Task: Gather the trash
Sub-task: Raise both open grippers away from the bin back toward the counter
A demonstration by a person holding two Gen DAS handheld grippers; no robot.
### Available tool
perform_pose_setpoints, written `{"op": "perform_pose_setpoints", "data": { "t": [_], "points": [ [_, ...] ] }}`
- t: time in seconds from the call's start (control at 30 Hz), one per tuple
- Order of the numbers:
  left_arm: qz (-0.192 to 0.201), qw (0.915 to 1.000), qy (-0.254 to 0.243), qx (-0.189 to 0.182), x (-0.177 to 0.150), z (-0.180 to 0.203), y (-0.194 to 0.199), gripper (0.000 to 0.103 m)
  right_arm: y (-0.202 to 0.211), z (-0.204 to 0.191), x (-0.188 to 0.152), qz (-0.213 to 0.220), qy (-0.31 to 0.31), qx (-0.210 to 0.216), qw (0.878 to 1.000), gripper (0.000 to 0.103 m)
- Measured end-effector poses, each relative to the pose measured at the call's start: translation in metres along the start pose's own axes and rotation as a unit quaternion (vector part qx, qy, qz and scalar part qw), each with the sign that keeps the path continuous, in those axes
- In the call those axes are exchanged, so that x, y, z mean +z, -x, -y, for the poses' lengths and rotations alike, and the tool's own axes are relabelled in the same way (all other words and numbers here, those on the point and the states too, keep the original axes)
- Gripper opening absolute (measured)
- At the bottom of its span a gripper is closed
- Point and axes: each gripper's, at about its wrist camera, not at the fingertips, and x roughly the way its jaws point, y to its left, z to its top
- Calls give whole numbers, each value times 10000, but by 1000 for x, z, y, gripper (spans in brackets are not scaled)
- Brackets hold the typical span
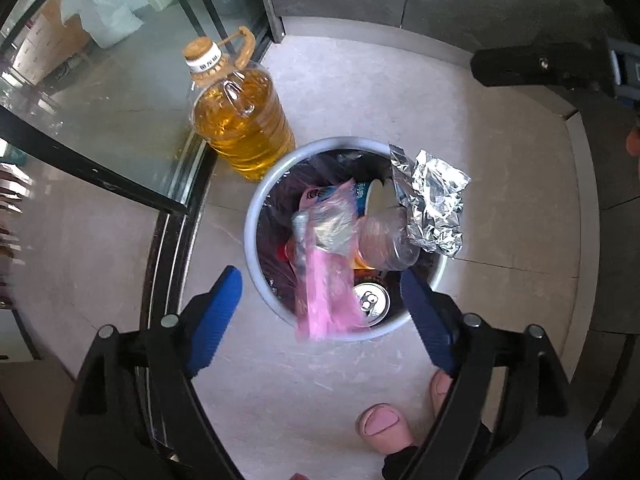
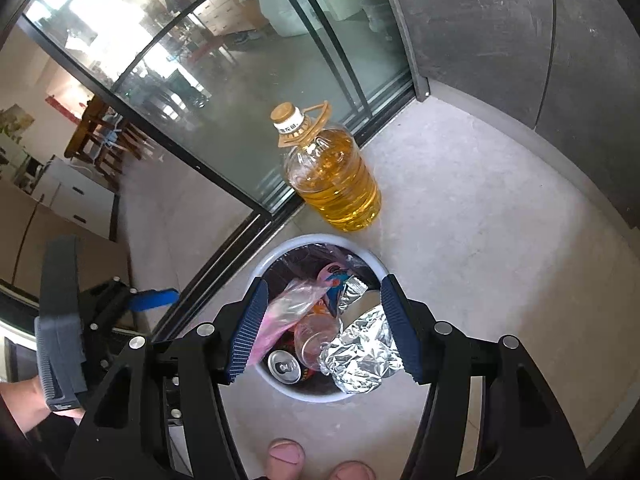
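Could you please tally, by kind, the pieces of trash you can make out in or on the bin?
Crumpled foil wrapper: 1, lying across the rim of the bin
Pink plastic bag: 1
Clear plastic bottle: 1
Drink can: 1
Printed blue packet: 1
Total: 5 told apart; more lies hidden underneath.

Oil bottle point(image 1: 244, 120) neck band: white band point(image 1: 205, 63) under the cap carries dark printed characters, too small and blurred to read in either view.
Wrapper point(image 1: 320, 196) in the bin point(image 1: 256, 208): blue, pink and white printed pack with a round logo, lettering not legible.
Can point(image 1: 372, 300) top: pull tab only, no print readable.
Elsewhere: no other lettering, numbers or signs can be made out.
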Motion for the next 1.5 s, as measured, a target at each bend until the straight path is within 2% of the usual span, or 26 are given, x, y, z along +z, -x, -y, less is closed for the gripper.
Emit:
{"op": "perform_pose_setpoints", "data": {
  "t": [0.3,0.5,0.6,0.83,1.03,1.17,1.27,1.5],
  "points": [
    [73,10000,65,9,-2,-3,20,79,11,-7,1,39,10,91,10000,60],
    [204,9998,-6,42,1,1,59,79,42,-20,1,46,-45,214,9998,60],
    [187,9998,0,25,4,2,85,82,66,-31,0,52,-90,355,9993,66],
    [318,9994,-160,33,8,5,156,87,144,-60,-5,7,-41,636,9980,69],
    [466,9979,-456,36,14,15,212,87,211,-89,-16,167,-53,556,9983,70],
    [611,9959,-656,-97,16,20,251,87,253,-108,-28,332,-186,482,9981,70],
    [716,9940,-800,-216,18,25,282,87,288,-122,-38,588,-393,429,9966,70],
    [1039,9828,-1462,-447,14,51,345,87,373,-151,-71,1365,-717,51,9880,71]
  ]
}}
